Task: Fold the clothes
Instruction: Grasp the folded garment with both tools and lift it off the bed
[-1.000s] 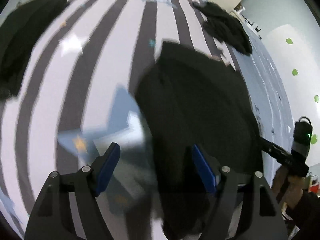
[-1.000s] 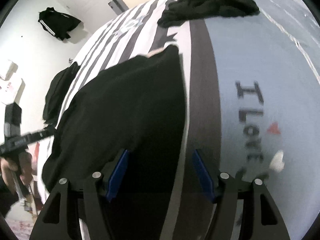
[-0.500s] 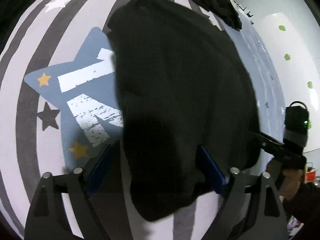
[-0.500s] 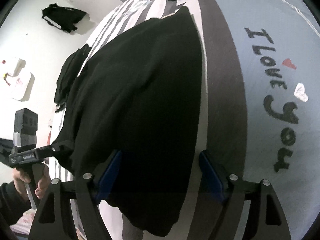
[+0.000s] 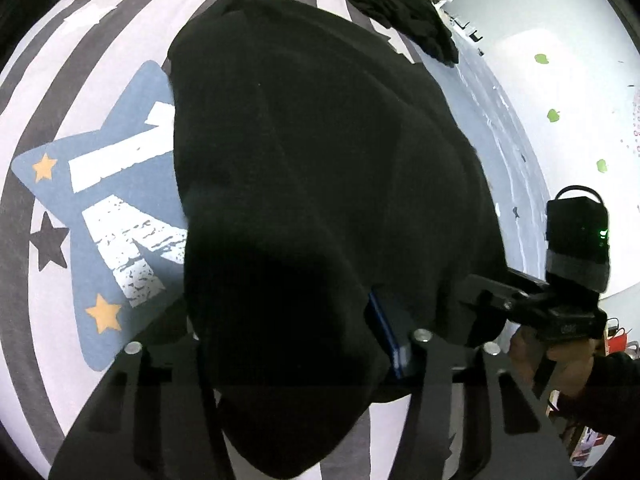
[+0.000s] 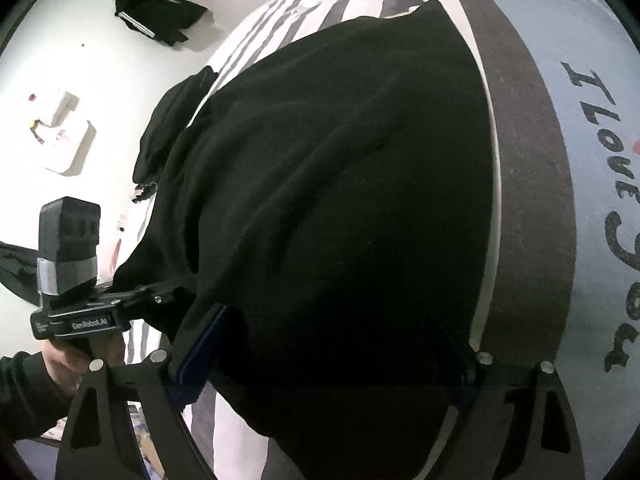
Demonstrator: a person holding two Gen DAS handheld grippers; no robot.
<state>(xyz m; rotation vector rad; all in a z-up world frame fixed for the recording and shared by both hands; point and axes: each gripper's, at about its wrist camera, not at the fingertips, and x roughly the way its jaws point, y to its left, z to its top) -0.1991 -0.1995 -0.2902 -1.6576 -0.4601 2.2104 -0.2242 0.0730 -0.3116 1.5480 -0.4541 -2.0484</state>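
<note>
A large black garment (image 5: 320, 152) lies spread on the striped bed cover and fills most of both views; it also shows in the right wrist view (image 6: 344, 184). My left gripper (image 5: 288, 340) stands open with the garment's near edge bunched between its fingers; the left finger is hidden under cloth. My right gripper (image 6: 332, 356) is open around the garment's near edge on the other side. Each gripper shows in the other's view: the right one (image 5: 500, 300) and the left one (image 6: 136, 304), both at the garment's hem.
The bed cover has grey and white stripes (image 5: 60, 60) with a blue star print (image 5: 100, 200) and a light blue part with lettering (image 6: 600, 160). Another black pile (image 5: 404, 24) lies at the far end. A black jacket (image 6: 156, 20) hangs on the wall.
Both grippers have moved forward and down onto the garment's near edge. The cloth now sits deeper between the fingers of each.
</note>
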